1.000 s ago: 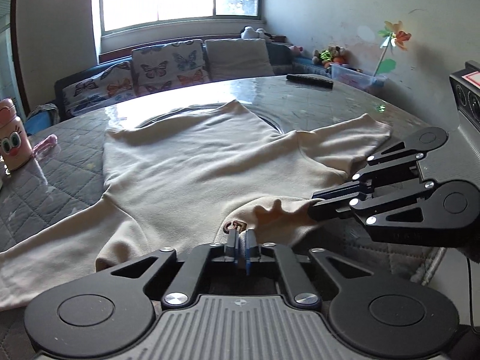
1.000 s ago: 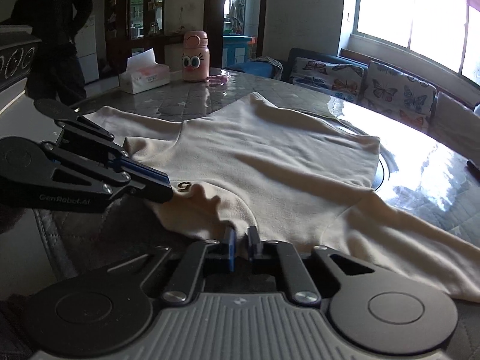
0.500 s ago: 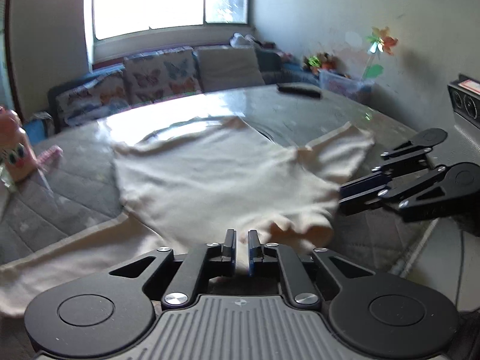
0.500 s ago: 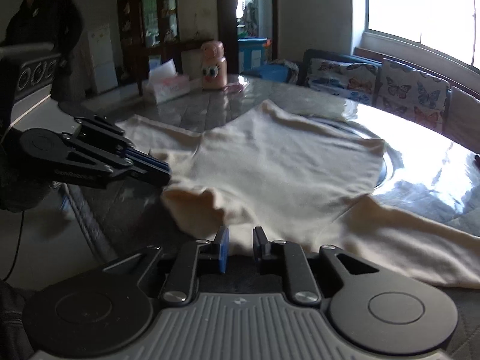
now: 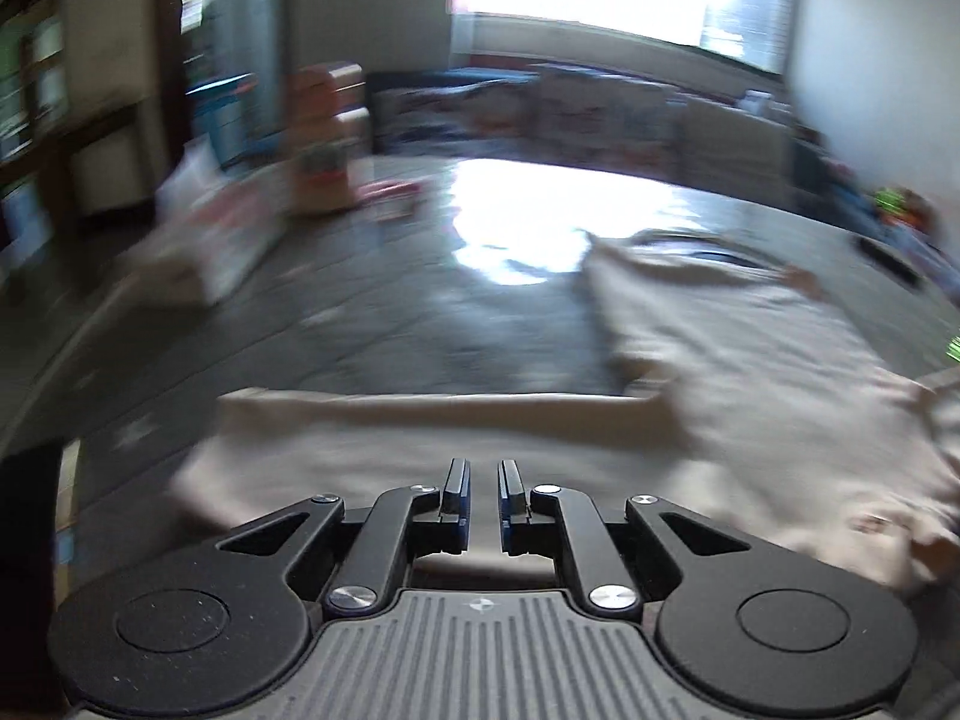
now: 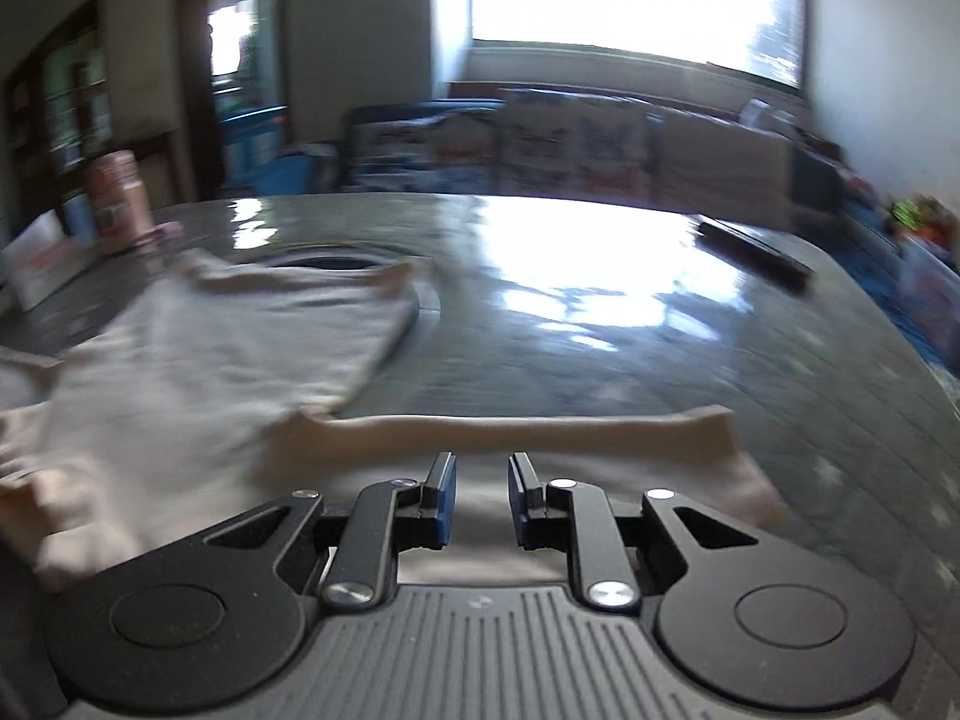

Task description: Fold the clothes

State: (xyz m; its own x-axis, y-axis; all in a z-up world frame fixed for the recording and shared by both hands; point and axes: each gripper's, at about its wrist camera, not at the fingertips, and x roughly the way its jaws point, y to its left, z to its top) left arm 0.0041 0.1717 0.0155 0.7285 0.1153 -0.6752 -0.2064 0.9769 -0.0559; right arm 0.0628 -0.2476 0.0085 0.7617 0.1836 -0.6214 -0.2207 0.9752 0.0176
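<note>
A cream long-sleeved top [image 5: 750, 372] lies spread on the round grey table [image 5: 372, 324]. In the left wrist view its left sleeve [image 5: 420, 426] runs across just ahead of my left gripper [image 5: 480, 483], which is open a little and empty above the sleeve. In the right wrist view the top's body [image 6: 198, 360] is at the left and its right sleeve [image 6: 510, 426] stretches across in front of my right gripper [image 6: 480, 474], which is open and empty over it. Both views are motion-blurred.
A pink bottle [image 6: 120, 198] and a tissue box [image 6: 42, 264] stand at the table's left. A black remote [image 6: 756, 252] lies at the far right. A sofa with butterfly cushions [image 6: 570, 144] is behind the table, under a bright window.
Both grippers have let go of the collar edge and swung apart, the left towards the left sleeve and the right towards the right sleeve. Neither sees the other now.
</note>
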